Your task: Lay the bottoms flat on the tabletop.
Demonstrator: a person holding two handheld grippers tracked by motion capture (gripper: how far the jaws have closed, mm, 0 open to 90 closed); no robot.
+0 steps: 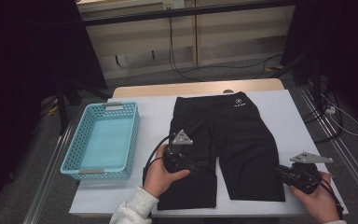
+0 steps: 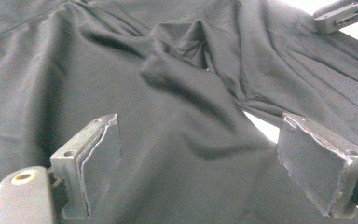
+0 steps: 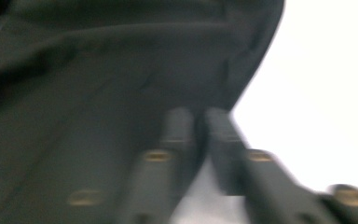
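Right claw (image 1: 282, 171) on lengthwise shorts (image 1: 233, 140), waistband far

We see the right gripper (image 3: 198, 121) motion-blurred, so whether it pinches the black shorts (image 3: 98, 84) is unclear.

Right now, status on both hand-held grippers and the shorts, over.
Left hand-held gripper open over the black shorts, on their left leg. Right hand-held gripper shut at the right leg's outer edge, whether on fabric unclear. Blue basket stands apart, left; nothing obstructing.
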